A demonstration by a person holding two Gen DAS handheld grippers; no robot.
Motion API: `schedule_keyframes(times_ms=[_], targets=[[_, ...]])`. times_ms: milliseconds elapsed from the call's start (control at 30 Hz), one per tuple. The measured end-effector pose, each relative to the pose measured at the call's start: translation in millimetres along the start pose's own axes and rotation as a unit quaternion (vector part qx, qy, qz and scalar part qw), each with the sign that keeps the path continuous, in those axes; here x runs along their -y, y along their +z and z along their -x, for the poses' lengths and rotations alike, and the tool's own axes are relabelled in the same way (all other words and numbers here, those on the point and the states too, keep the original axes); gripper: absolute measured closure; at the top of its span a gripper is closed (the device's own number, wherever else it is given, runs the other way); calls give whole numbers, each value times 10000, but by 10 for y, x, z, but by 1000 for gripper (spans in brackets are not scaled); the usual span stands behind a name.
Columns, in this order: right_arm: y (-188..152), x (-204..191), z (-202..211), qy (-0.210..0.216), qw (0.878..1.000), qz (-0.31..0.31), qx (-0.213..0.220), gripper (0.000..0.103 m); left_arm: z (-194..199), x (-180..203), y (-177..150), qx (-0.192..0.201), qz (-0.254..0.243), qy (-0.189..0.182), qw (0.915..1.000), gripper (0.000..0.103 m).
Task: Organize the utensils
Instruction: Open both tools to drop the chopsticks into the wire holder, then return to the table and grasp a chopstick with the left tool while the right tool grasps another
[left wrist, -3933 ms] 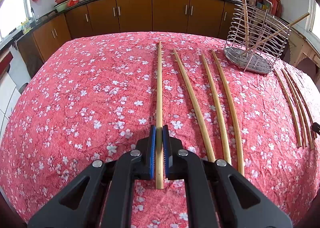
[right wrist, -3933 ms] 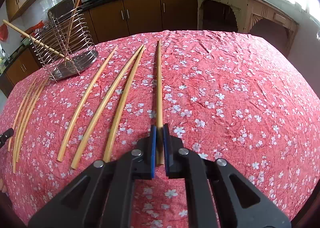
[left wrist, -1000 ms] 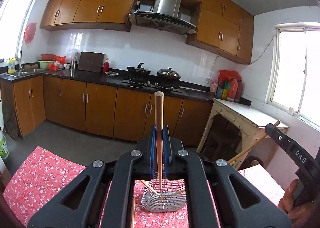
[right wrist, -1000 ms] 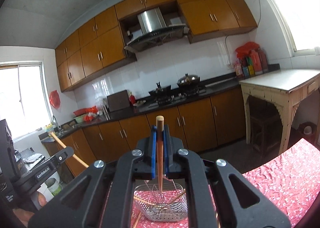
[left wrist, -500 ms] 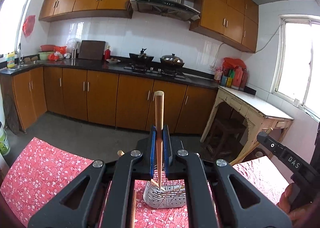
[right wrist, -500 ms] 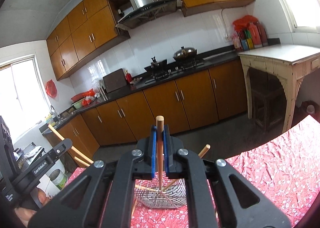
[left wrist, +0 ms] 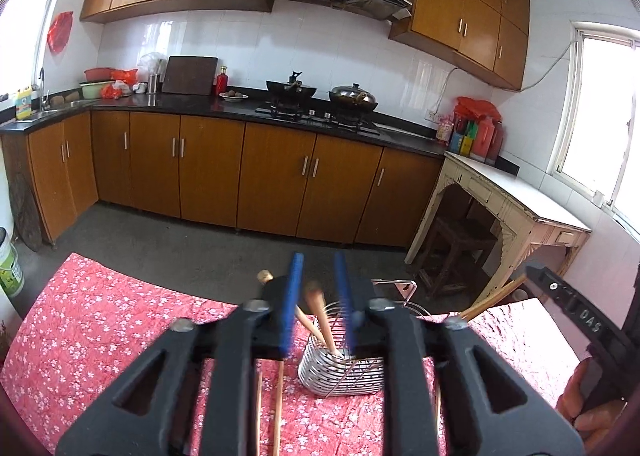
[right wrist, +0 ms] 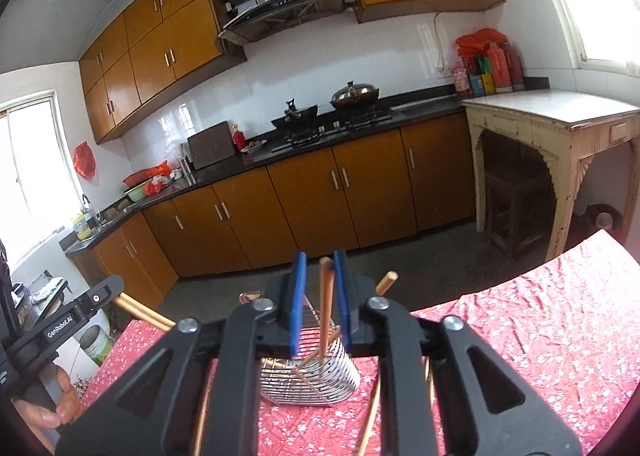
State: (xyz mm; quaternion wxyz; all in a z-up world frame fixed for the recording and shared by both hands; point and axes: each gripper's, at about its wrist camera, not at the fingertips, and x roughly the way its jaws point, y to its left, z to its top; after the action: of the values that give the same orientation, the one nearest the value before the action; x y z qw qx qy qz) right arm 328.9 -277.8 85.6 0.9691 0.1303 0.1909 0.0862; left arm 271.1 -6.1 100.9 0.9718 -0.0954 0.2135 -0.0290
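Note:
My left gripper (left wrist: pixel 319 256) hangs over the wire utensil holder (left wrist: pixel 340 370), and its jaws are opening. A wooden chopstick (left wrist: pixel 314 298) leans between the blue pads (left wrist: pixel 294 304), touching neither, with its lower end in the holder. My right gripper (right wrist: pixel 320 254) is above the same holder (right wrist: pixel 312 372), and its jaws are opening too. A chopstick (right wrist: pixel 326 296) stands loose in that gap, foot in the basket. Other chopsticks (right wrist: pixel 386 282) lean out of the holder.
The holder stands on a red floral tablecloth (left wrist: pixel 100 320), with loose chopsticks (left wrist: pixel 276 408) lying in front of it. A hand holds the right gripper's black body (left wrist: pixel 576 312) at the right edge. Cabinets and a white side table (right wrist: pixel 560 116) lie beyond.
Both pairs of pads have parted from the chopsticks they held. Each chopstick has slid down and now rests in the holder. Both views have tipped lower towards the table.

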Motion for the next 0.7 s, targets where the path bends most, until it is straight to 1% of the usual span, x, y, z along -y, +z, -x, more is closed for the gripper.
schedule_keyframes(times_ms=[33, 67, 267, 400, 533, 600, 667, 700], targets=[[10, 11, 48, -23, 10000, 5, 50, 81, 35, -13, -1, 43, 10, 26, 10000, 63], [20, 23, 85, -39, 10000, 4, 86, 80, 77, -26, 6, 91, 18, 43, 9999, 62], [26, 113, 409, -200, 9995, -53, 257, 80, 327, -123, 6, 207, 111, 128, 9996, 62], [-115, 246, 643, -394, 9989, -58, 228, 80, 564, -250, -102, 277, 182, 204, 9992, 61], [-386, 445, 794, -597, 9982, -77, 56, 80, 742, -397, -293, 255, 62, 390, 9989, 60], [-570, 547, 810, -690, 9975, -63, -129, 80, 800, -528, -472, 149, -14, 508, 9986, 58], [-793, 653, 766, -790, 9960, -41, -411, 80, 797, -640, -640, 19, -50, 598, 9982, 53], [-892, 709, 741, -832, 9951, -46, -533, 80, 760, -718, -767, -121, -98, 666, 9977, 52]])
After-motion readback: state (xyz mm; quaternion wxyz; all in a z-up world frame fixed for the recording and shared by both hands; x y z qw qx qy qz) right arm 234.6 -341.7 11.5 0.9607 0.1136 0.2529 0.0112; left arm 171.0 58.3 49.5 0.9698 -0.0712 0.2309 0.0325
